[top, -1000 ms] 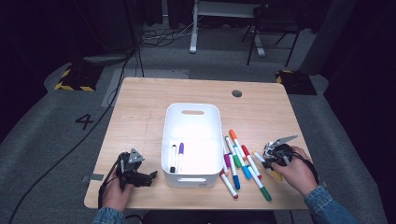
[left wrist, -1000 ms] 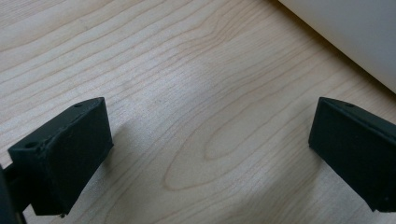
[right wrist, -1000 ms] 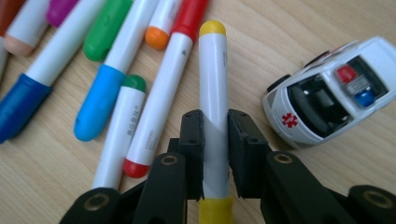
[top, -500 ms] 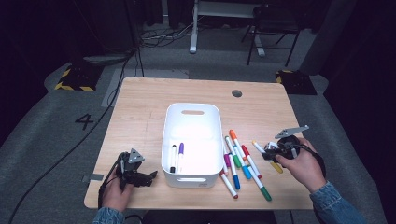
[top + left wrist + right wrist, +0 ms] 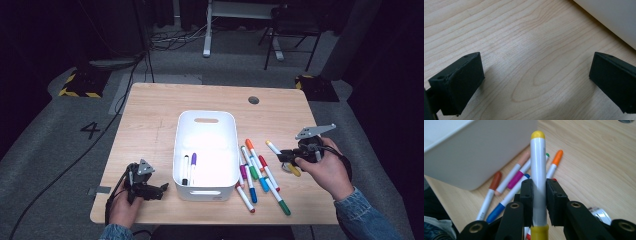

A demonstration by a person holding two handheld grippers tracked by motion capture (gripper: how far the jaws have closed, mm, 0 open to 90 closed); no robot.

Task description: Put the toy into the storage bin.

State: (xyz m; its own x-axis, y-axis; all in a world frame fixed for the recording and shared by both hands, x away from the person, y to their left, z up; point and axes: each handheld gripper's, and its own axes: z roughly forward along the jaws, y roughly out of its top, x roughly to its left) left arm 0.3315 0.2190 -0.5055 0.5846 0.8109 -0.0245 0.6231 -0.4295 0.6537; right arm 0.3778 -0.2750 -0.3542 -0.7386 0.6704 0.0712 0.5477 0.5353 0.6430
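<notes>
My right gripper is shut on a white marker with yellow caps, held above the table's right side. The marker runs along the jaws and sticks out past their tips. Below it lies a loose group of several markers, among them an orange one and a blue one. The white bin stands at the table's middle with a black marker and a purple one inside. My left gripper rests open on the wood beside the bin's near left corner.
The wooden table has a round cable hole at the back right. The bin's wall lies just beyond my left gripper's jaws. A chair and desk legs stand on the dark floor behind the table.
My right gripper has risen off the table with the yellow marker held in it. The left hand has stayed put.
</notes>
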